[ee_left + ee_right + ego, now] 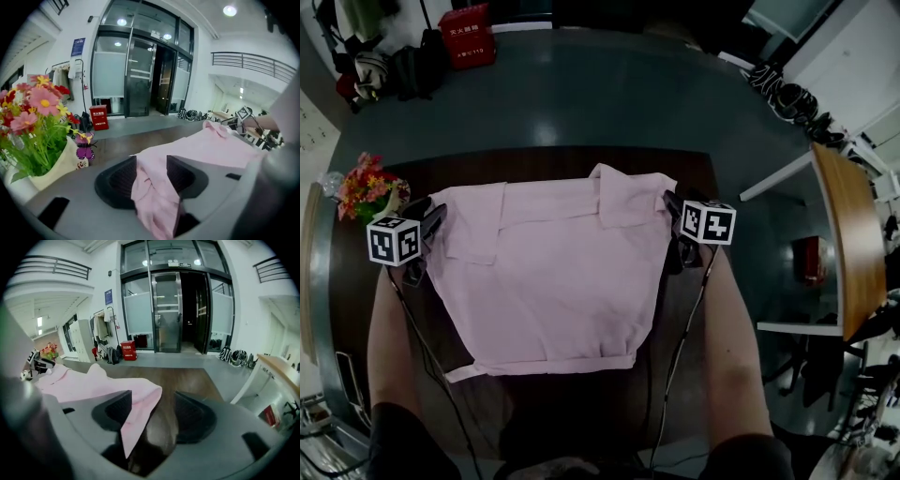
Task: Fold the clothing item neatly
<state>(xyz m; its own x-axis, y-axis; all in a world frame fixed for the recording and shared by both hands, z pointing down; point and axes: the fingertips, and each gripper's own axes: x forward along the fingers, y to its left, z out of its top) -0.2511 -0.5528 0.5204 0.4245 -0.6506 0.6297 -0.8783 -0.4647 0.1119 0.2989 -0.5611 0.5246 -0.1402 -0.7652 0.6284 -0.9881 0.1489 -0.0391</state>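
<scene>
Here we go: pink shirt [548, 281] spread flat on the wooden table [516, 161], collar end toward the far edge. L gripper [151, 174] at its left corner, jaws apart, cloth bunched between, prob. let go. R gripper [152, 411] at the right corner, jaws wide (fabric draped on one pad only).
</scene>
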